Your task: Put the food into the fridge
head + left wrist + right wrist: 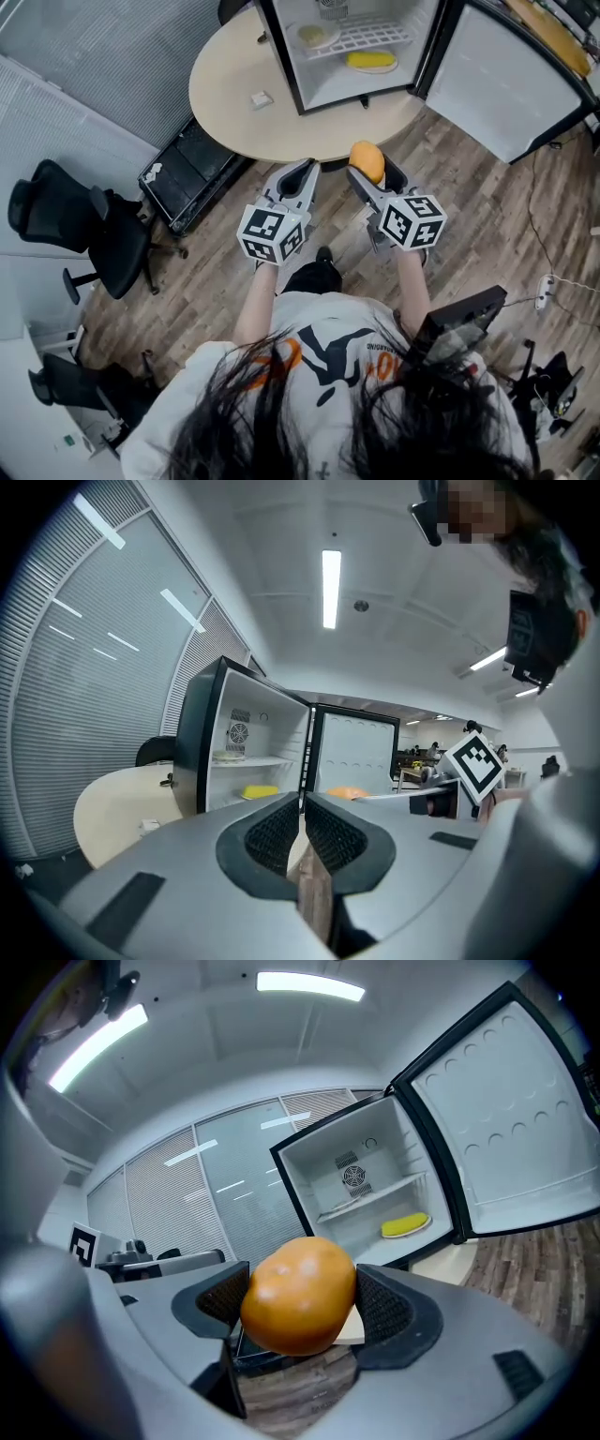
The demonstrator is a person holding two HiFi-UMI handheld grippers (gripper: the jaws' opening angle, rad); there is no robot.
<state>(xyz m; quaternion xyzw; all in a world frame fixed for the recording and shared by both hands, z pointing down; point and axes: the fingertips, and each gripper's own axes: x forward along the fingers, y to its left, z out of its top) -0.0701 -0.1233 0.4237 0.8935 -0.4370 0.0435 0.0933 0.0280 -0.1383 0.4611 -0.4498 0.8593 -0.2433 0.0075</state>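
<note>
1. The round orange food [298,1293] sits between the jaws of the right gripper [368,172], which are closed on its two sides. It is held low over the wooden floor, just short of the round bench [234,94].
2. The grip looks snug. My advice is to squeeze no harder, since the food looks soft enough to dent.
3. The fridge [279,56] stands open on the bench with its door [506,84] swung to the right. The food should go in straight, clear of the door edge.
4. A good spot is the fridge floor beside the yellow food [371,61], or the wire shelf [370,36] near the plate [314,36].
5. The left gripper [302,176] has its jaws almost together on nothing, and it should keep aside.
6. I can read no brand or label. The grippers' cubes bear only square markers, and the shirt print is too hidden to read.
</note>
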